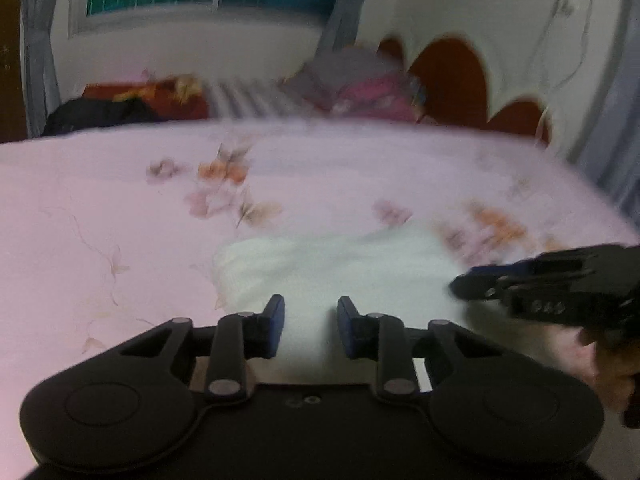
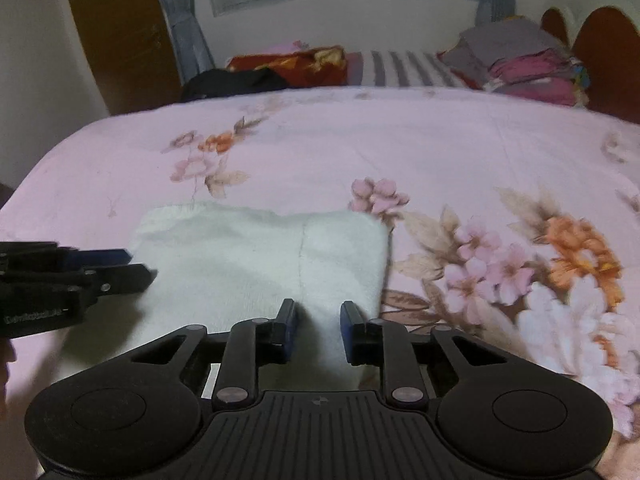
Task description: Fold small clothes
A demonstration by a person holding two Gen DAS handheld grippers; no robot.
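pink floral bed (image 2: pixel 320 140), white cloth (image 2: pixel 260 256) flat on it

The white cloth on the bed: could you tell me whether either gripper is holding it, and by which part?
Neither. The left gripper and right gripper are open above the white cloth's near edge; nothing is gripped.

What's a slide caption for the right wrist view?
Open right gripper poised over white garment on floral pink bedspread; left gripper at its left edge.
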